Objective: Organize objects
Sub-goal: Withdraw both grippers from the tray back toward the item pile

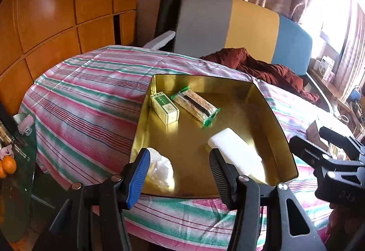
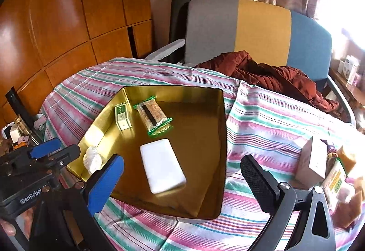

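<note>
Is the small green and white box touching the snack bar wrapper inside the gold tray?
Apart. The right wrist view shows a strip of bare gold tray floor between the green and white box and the snack bar; the left wrist view shows that gap too.

Striped-cloth table (image 2: 262, 118) bearing gold tray (image 2: 224, 159), cardboard box (image 2: 312, 160)

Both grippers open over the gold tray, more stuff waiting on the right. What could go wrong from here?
1. The white slab fills the near middle of the tray; the next item may land on it and slide.
2. The boxes sit packed at the cloth's right edge; grabbing one could knock its neighbours off.
3. The crumpled plastic lies close to the left gripper and could snag.
</note>
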The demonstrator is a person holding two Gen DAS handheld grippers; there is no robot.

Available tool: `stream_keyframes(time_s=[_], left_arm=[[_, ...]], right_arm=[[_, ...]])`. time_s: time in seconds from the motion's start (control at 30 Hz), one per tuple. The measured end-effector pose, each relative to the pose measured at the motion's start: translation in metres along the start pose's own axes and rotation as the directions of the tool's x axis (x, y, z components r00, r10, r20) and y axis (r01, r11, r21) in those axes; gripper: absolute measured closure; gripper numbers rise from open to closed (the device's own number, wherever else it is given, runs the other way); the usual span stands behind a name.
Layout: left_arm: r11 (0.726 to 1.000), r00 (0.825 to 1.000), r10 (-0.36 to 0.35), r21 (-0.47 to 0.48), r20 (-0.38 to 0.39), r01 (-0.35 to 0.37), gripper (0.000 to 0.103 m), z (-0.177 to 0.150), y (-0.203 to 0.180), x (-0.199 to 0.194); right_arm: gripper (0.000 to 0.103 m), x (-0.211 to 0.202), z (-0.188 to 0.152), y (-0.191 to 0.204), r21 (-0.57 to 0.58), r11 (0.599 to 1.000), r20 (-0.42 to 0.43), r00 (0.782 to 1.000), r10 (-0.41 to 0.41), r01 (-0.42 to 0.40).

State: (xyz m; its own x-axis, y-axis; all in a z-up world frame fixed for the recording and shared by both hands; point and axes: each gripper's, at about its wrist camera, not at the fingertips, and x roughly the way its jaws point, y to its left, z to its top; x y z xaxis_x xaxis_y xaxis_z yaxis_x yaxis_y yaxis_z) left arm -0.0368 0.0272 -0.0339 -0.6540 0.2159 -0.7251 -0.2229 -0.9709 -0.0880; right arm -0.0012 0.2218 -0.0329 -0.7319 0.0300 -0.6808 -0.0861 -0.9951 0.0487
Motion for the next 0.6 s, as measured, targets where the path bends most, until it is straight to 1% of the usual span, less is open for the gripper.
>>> stream_keyframes(time_s=[0.2, 0.33, 0.5, 0.6], left_arm=[[1.0, 1.0, -0.02, 0.025, -0.009, 0.02, 0.048, -0.002, -0.013, 0.0], [0.998, 0.999, -0.035, 0.043, -0.02, 0.036, 0.048, -0.003, -0.021, 0.0], [0.996, 0.998, -0.056, 0.066, -0.019, 0.057, 0.048, -0.001, -0.031, -0.002], [0.995, 0.998, -0.064, 0.079, -0.023, 0.065, 0.048, -0.001, -0.037, -0.002]], right_arm=[[0.0, -0.006, 0.0, -0.012, 0.019, 1.0, 0.022, 0.999, -0.024, 0.023], [0.0, -0.008, -0.002, -0.027, 0.047, 0.998, 0.018, 0.999, -0.049, 0.048], [0.0, -0.01, -0.012, -0.059, 0.112, 0.989, -0.007, 0.996, -0.093, 0.093], [0.0, -0.011, -0.021, -0.088, 0.165, 0.978, -0.035, 0.992, -0.125, 0.129]])
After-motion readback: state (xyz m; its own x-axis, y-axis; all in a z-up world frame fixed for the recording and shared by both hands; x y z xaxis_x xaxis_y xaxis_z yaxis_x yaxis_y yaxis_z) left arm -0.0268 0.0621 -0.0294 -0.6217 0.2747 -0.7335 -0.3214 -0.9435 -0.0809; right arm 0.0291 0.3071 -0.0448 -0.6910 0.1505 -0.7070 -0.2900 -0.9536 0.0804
